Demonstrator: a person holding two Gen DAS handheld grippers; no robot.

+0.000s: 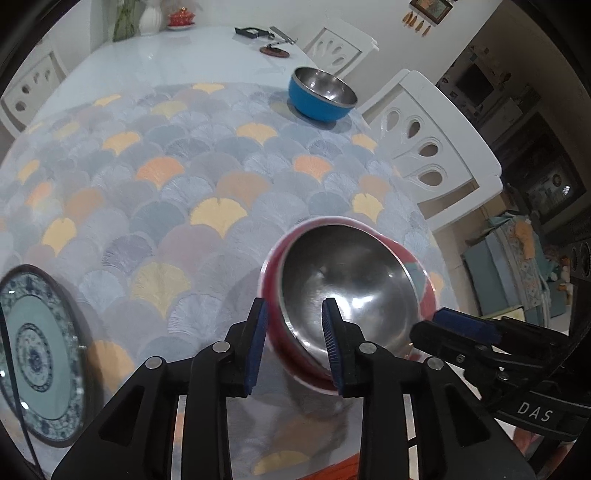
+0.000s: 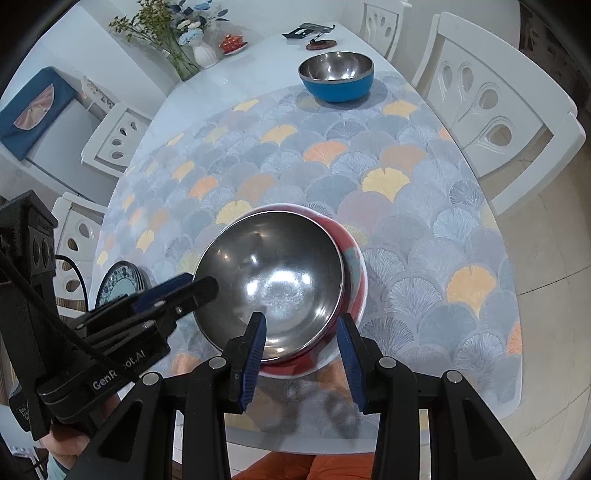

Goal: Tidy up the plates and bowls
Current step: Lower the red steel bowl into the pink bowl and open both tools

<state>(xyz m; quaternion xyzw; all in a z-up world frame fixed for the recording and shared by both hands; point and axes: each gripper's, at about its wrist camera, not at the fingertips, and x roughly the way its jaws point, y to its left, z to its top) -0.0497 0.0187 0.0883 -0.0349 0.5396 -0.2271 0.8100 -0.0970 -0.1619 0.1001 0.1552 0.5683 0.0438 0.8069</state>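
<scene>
A red bowl with a steel inside (image 1: 347,291) (image 2: 273,280) is held tilted above the patterned mat. My left gripper (image 1: 295,339) is shut on its left rim, one pad inside and one outside; it also shows in the right wrist view (image 2: 184,291). My right gripper (image 2: 301,343) straddles the bowl's near rim, one pad inside and one outside, and also shows in the left wrist view (image 1: 461,328). A blue bowl with a steel inside (image 1: 320,94) (image 2: 336,75) stands at the far right of the mat. A blue-patterned plate (image 1: 37,350) (image 2: 120,282) lies at the near left.
A scallop-patterned mat (image 1: 184,184) (image 2: 406,221) covers the near half of the white table (image 1: 166,51). White chairs (image 1: 436,147) (image 2: 498,107) stand along the right side. A vase (image 2: 205,53), a small red dish (image 2: 232,44) and a black stand (image 2: 306,31) are at the far end.
</scene>
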